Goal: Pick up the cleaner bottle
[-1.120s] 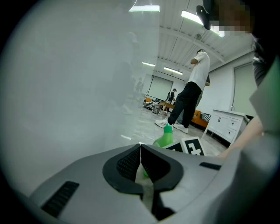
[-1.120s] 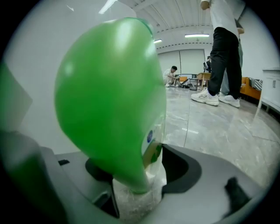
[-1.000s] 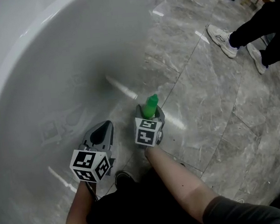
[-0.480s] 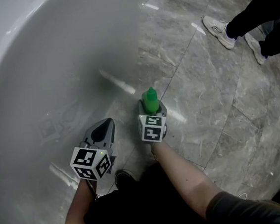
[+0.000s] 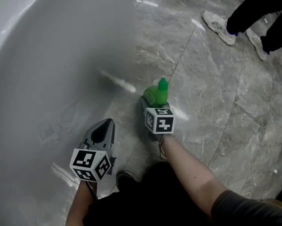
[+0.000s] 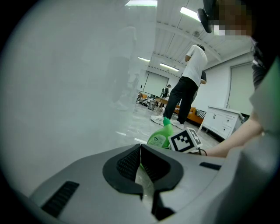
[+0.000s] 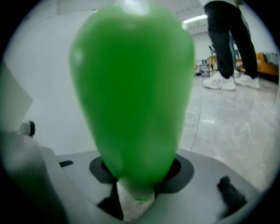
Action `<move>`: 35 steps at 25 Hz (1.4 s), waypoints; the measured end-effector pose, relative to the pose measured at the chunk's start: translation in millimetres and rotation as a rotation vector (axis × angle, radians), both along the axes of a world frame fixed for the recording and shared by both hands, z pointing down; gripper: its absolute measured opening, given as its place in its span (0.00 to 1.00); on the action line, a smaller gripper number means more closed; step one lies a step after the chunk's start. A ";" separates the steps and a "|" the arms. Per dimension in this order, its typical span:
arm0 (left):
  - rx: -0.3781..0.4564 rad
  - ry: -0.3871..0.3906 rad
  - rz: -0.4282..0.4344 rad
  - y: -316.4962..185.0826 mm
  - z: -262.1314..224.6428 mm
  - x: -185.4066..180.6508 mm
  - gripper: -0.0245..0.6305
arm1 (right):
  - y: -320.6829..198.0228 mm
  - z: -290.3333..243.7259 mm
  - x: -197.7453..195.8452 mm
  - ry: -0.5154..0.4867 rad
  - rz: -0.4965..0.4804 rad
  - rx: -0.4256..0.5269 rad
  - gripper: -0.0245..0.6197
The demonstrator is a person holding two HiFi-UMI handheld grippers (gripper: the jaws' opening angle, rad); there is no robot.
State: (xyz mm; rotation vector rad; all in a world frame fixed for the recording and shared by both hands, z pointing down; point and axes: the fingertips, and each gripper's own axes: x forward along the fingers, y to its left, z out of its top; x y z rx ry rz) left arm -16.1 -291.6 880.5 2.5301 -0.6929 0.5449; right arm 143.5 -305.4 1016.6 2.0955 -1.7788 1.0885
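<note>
Right gripper (image 5: 151, 107): its jaws have just been closing and now clasp the cleaner bottle (image 5: 155, 95) by its wide body, the dark pads pressing on both sides.
Left gripper (image 6: 140, 149): clenched, the tips meeting with nothing between them; it hangs in front of the white tub (image 5: 36, 71), close to its wall.
Cleaner bottle: green, held low beside the foot of the tub's wall, over the marble floor (image 5: 215, 102); it leans, with the cap (image 5: 162, 84) tipped away from the tub.
Hidden: the bottle's base lies behind the right gripper and its marker cube (image 5: 161, 121) in the head view, so whether it touches the floor cannot be told.
Blurred: in the right gripper view the bottle fills the picture as a soft green shape.
Too small: the bottle's label shows in the left gripper view, but its print cannot be read.
Cut off: another person's shoes (image 5: 218, 25) and dark trouser legs, well apart from the tub, run out at the picture's edge.
</note>
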 end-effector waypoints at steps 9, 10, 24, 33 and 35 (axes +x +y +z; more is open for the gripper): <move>0.006 -0.006 0.020 1.9 -3.4 -2.8 0.06 | 4.9 -13.1 -0.2 -0.398 0.056 0.137 0.35; 0.009 -0.005 0.029 3.3 -5.6 -3.1 0.06 | 6.5 -18.0 -0.3 -0.414 0.053 0.151 0.35; 0.045 0.055 0.055 12.1 -77.2 -19.5 0.06 | 20.5 -148.2 -15.1 -0.536 0.049 0.289 0.35; 0.047 0.039 0.018 64.9 -194.3 -14.7 0.06 | 69.3 -288.2 -32.6 -0.636 0.028 0.294 0.35; 0.057 0.035 0.007 78.7 -227.9 -18.4 0.06 | 85.3 -320.9 -37.5 -0.651 0.011 0.280 0.35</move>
